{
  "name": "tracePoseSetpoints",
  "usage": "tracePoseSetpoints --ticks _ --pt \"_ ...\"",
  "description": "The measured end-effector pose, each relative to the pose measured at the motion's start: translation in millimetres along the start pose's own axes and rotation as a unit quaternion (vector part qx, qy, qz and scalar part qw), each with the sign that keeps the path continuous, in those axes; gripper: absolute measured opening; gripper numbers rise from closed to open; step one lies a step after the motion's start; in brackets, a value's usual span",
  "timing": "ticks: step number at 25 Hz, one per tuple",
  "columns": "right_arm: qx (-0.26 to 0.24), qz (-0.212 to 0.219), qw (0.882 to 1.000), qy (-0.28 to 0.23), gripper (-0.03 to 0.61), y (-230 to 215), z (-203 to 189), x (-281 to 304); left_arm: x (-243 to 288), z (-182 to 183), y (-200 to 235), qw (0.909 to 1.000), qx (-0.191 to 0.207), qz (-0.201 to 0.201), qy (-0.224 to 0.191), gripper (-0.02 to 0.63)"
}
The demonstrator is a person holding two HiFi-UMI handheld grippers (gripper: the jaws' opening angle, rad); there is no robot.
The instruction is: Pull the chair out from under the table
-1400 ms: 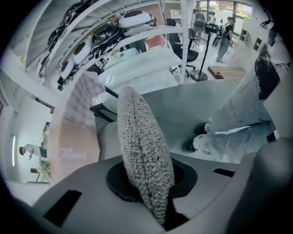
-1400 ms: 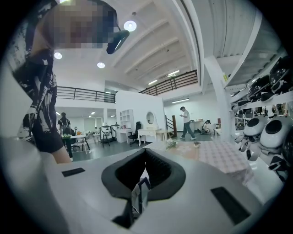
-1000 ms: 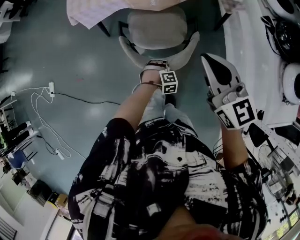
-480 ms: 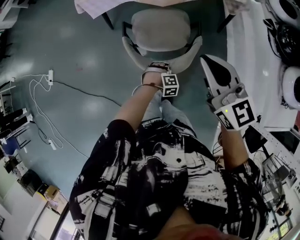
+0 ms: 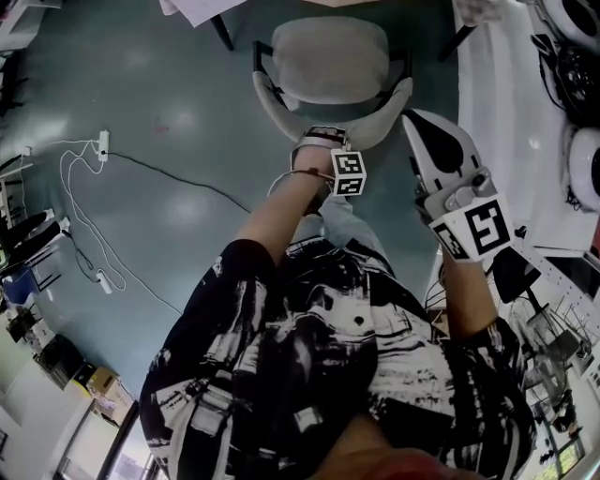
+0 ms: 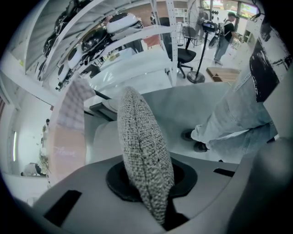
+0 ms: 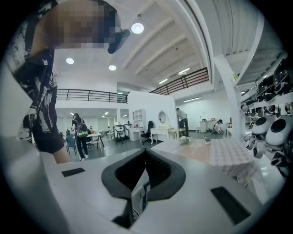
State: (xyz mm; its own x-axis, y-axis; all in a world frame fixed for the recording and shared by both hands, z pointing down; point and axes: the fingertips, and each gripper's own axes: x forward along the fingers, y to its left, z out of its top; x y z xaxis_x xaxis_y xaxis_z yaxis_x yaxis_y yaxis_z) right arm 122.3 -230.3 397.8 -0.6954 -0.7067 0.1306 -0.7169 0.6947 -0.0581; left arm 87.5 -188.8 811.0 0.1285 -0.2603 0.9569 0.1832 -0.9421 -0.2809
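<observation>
A light grey chair stands on the floor just in front of the cloth-covered table at the top of the head view. My left gripper points steeply down and is shut on the top edge of the chair's curved backrest. In the left gripper view the woven backrest is pinched between the jaws of the left gripper. My right gripper hangs in the air to the right of the chair, pointing about level. The right gripper is shut with nothing in it.
A white power strip with a cable lies on the floor at the left. A white bench with round robot parts runs along the right. Black table legs flank the chair. The person's legs stand close behind it.
The chair has slid back from the table with my left gripper still on its backrest; less tablecloth shows above the seat. The right gripper has drifted along with it.
</observation>
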Motion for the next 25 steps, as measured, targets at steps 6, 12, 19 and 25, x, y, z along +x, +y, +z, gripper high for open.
tracePoseSetpoints --ticks 6,12,19,25 --pt "0.002 -0.025 1.000 0.006 0.000 35.0 -2.1 -14.2 -6.3 -0.6 -24.7 1.0000 0.004 -0.002 -0.003 0.048" --pt "0.007 -0.058 0.998 0.007 -0.001 62.6 -12.1 -43.5 -12.2 -0.2 -48.6 0.9999 0.013 -0.002 -0.005 0.048" --pt "0.016 -0.091 0.996 0.011 -0.001 101.3 -22.1 -69.6 -22.4 -3.2 -75.3 0.9996 0.027 -0.003 -0.006 0.048" --pt "0.013 -0.103 0.994 0.016 0.000 120.1 -21.3 -90.9 -31.8 2.9 -106.0 0.9996 0.024 -0.011 -0.003 0.046"
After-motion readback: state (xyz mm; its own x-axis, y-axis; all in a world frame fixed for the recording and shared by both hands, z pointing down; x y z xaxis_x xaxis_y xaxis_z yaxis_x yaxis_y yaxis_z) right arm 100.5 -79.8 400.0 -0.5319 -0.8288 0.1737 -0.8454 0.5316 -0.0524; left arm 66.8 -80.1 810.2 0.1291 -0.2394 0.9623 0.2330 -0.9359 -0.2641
